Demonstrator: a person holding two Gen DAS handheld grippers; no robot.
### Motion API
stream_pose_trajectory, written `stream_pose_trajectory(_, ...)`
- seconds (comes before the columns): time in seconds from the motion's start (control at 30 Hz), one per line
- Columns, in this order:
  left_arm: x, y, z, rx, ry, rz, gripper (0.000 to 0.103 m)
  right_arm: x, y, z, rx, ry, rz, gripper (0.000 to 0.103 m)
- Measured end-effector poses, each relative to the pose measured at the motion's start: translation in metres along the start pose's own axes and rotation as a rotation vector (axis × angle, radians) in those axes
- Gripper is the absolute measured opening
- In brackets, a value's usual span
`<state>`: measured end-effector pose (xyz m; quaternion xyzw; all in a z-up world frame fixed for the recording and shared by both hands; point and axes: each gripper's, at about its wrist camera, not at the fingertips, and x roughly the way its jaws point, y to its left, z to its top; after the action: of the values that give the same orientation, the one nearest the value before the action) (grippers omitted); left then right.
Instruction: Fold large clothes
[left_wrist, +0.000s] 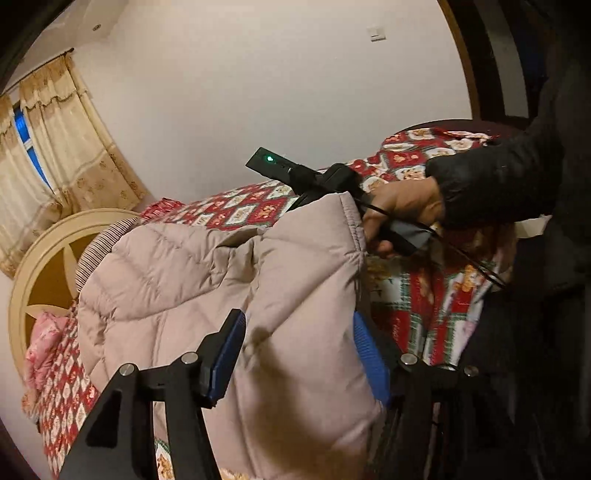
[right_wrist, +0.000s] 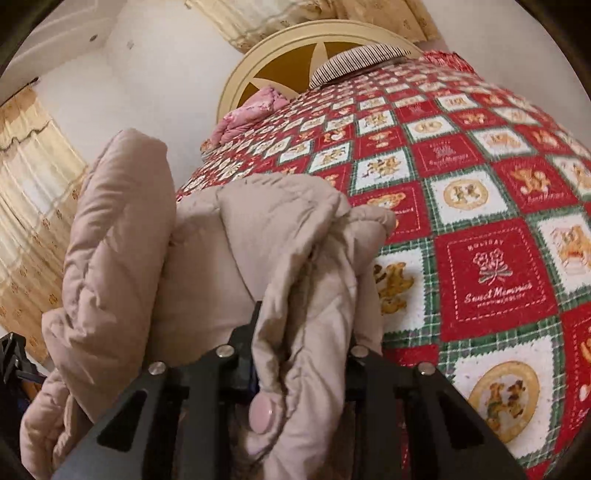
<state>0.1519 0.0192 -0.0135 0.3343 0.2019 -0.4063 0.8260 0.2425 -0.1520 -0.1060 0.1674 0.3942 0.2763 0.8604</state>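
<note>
A beige quilted down coat (left_wrist: 207, 280) hangs lifted over the bed's near edge. My left gripper (left_wrist: 299, 354) has blue pads (left_wrist: 227, 358) on either side of a padded fold of the coat and grips it. In the right wrist view the coat (right_wrist: 122, 236) bunches up in front of the camera, with a pink button (right_wrist: 262, 411) near the bottom. My right gripper (right_wrist: 301, 332) is shut on a thick bunch of the coat's fabric; its fingertips are hidden by the cloth. The right gripper (left_wrist: 332, 184) and the hand holding it also show in the left wrist view, at the coat's top edge.
The bed carries a red, white and green patchwork bedspread (right_wrist: 480, 206) with bear prints. A cream round headboard (right_wrist: 295, 48), a striped pillow (right_wrist: 354, 59) and a pink bundle (right_wrist: 251, 110) lie at the far end. Curtains (left_wrist: 55, 147) hang on the wall.
</note>
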Motion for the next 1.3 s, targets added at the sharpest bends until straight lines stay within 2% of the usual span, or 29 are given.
stream_pose_trajectory(0.07, -0.018, -0.006, -0.005, 0.014, -0.032, 0.004, 0.061, -0.002, 0.003, -0.001, -0.013, 0.001, -0.002, 0.029)
stream_pose_trajectory(0.1, -0.034, -0.002, -0.007, -0.013, -0.088, 0.009, 0.061, -0.003, 0.005, -0.001, -0.029, -0.001, -0.008, 0.029)
stream_pose_trajectory(0.2, -0.061, 0.033, -0.011, -0.179, -0.205, 0.040, 0.061, -0.002, 0.009, -0.002, -0.086, -0.009, -0.031, 0.029)
stream_pose_trajectory(0.23, -0.070, 0.052, -0.019, -0.262, -0.238, 0.113, 0.061, -0.001, 0.010, -0.002, -0.098, -0.010, -0.036, 0.029)
stream_pose_trajectory(0.3, -0.077, 0.089, -0.042, -0.433, -0.254, 0.305, 0.062, 0.002, 0.012, 0.000, -0.116, -0.011, -0.042, 0.029)
stream_pose_trajectory(0.37, -0.072, 0.125, -0.062, -0.618, -0.256, 0.427, 0.062, 0.004, 0.021, 0.004, -0.161, -0.021, -0.039, 0.027)
stream_pose_trajectory(0.4, -0.070, 0.137, -0.068, -0.683, -0.270, 0.434, 0.062, 0.006, 0.028, 0.006, -0.195, -0.023, -0.035, 0.027)
stream_pose_trajectory(0.47, -0.049, 0.164, -0.082, -0.843, -0.323, 0.392, 0.062, 0.011, 0.037, 0.010, -0.240, -0.021, -0.011, 0.026)
stream_pose_trajectory(0.5, -0.040, 0.169, -0.082, -0.864, -0.327, 0.377, 0.062, 0.016, 0.039, 0.013, -0.244, -0.017, 0.020, 0.026)
stream_pose_trajectory(0.57, -0.008, 0.173, -0.072, -0.862, -0.308, 0.335, 0.062, 0.030, 0.031, 0.017, -0.191, 0.026, 0.096, 0.026)
stream_pose_trajectory(0.7, 0.046, 0.159, -0.038, -0.779, -0.250, 0.230, 0.062, 0.051, -0.008, 0.018, -0.028, 0.070, 0.237, 0.021)
stream_pose_trajectory(0.8, 0.064, 0.147, -0.018, -0.737, -0.267, 0.130, 0.062, 0.058, -0.039, 0.012, 0.120, 0.088, 0.349, 0.019)
stream_pose_trajectory(0.87, 0.078, 0.142, -0.005, -0.712, -0.235, 0.069, 0.068, 0.061, -0.050, 0.009, 0.184, 0.108, 0.391, 0.019)
stream_pose_trajectory(0.93, 0.103, 0.133, 0.006, -0.646, -0.091, 0.076, 0.071, 0.062, -0.049, 0.010, 0.180, 0.122, 0.381, 0.019)
stream_pose_trajectory(0.97, 0.110, 0.129, 0.008, -0.626, -0.055, 0.087, 0.071, 0.062, -0.047, 0.010, 0.172, 0.126, 0.371, 0.018)
stream_pose_trajectory(1.13, 0.133, 0.124, -0.003, -0.622, 0.039, 0.082, 0.074, 0.054, -0.059, 0.007, 0.222, 0.102, 0.381, 0.018)
stream_pose_trajectory(1.3, 0.151, 0.108, -0.002, -0.543, 0.097, 0.120, 0.074, 0.026, -0.076, 0.004, 0.297, 0.076, 0.362, 0.023)
